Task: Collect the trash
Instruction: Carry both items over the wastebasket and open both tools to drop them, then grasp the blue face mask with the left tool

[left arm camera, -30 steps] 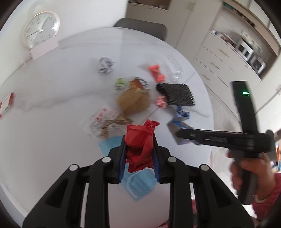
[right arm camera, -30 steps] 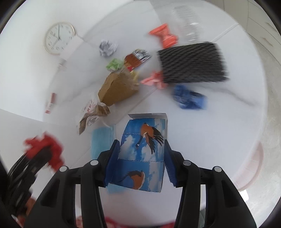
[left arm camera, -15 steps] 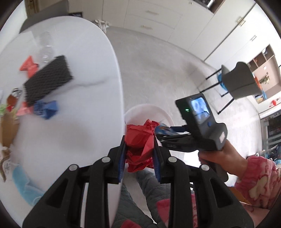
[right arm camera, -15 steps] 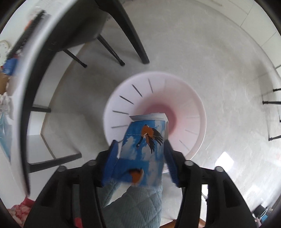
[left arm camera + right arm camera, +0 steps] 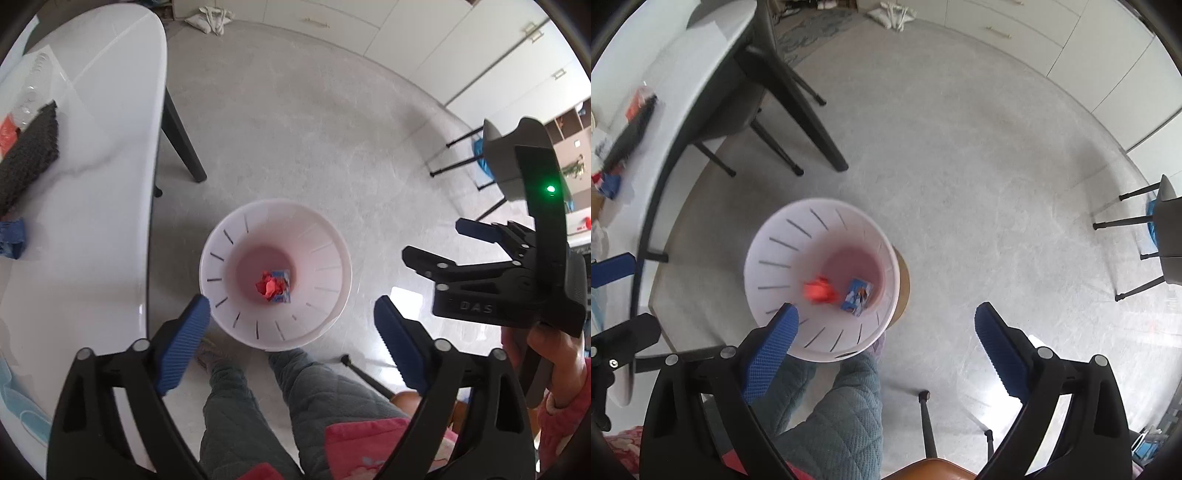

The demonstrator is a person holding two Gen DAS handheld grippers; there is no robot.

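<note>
The trash is lying at the bottom of a white bin (image 5: 275, 328) that is standing on the floor beside the table edge: a crumpled red paper (image 5: 269, 286) and a blue carton (image 5: 857, 295) printed with a bird are sitting close together on the pink base (in the left wrist view the paper is partly covering the carton). The left gripper (image 5: 291, 330) is pointing down over the bin, its jaws opening wide with nothing between them. The right gripper (image 5: 884, 332) is doing the same, jaws opening and empty, and the bin is showing under its left finger. A hand (image 5: 554, 345) in a pink sleeve is holding the right gripper's handle. The person's knees in grey quilted trousers (image 5: 258, 398) are showing just below the bin. More litter is waiting on the white table (image 5: 92, 147) along its right edge: a black mesh piece (image 5: 27, 147), a blue wrapper (image 5: 13, 236), a clear plastic piece (image 5: 35, 85). Black table legs (image 5: 184, 144) are standing near the bin, and a chair (image 5: 1161, 229) is standing well apart on the grey floor.
</note>
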